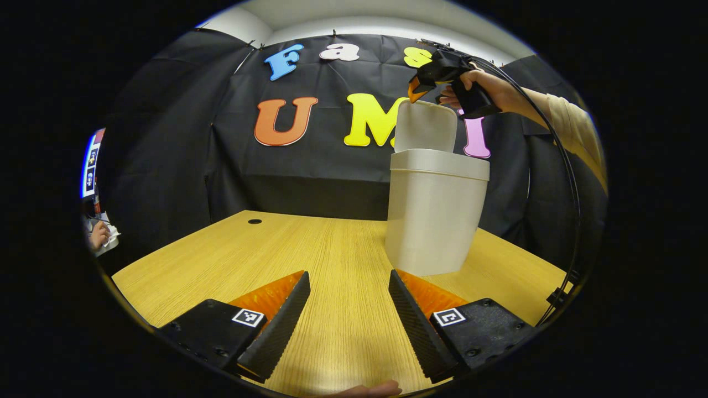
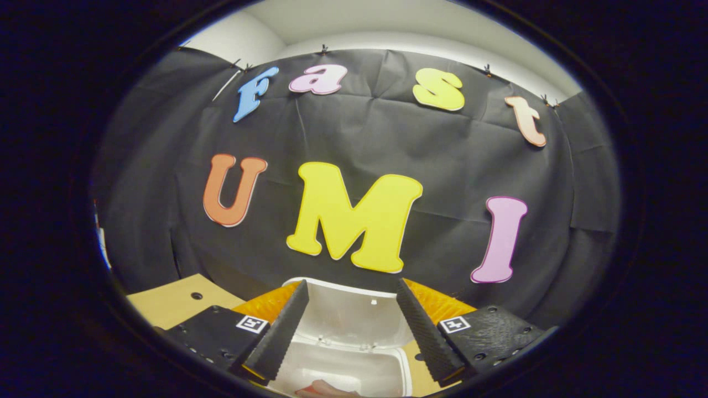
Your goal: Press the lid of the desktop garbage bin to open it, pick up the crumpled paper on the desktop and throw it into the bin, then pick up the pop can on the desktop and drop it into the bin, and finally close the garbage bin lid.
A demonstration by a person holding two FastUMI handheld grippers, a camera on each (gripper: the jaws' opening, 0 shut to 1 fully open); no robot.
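The bin is a tall, pale grey box that stands upright on the wooden table, toward the right side. It gets a little narrower near the bottom and has a thicker band around the top. Its lid is open and stands up straight at the back edge. In the right gripper view you look down into the bin. The inside is white, and something reddish lies at the bottom, too hidden to tell what.
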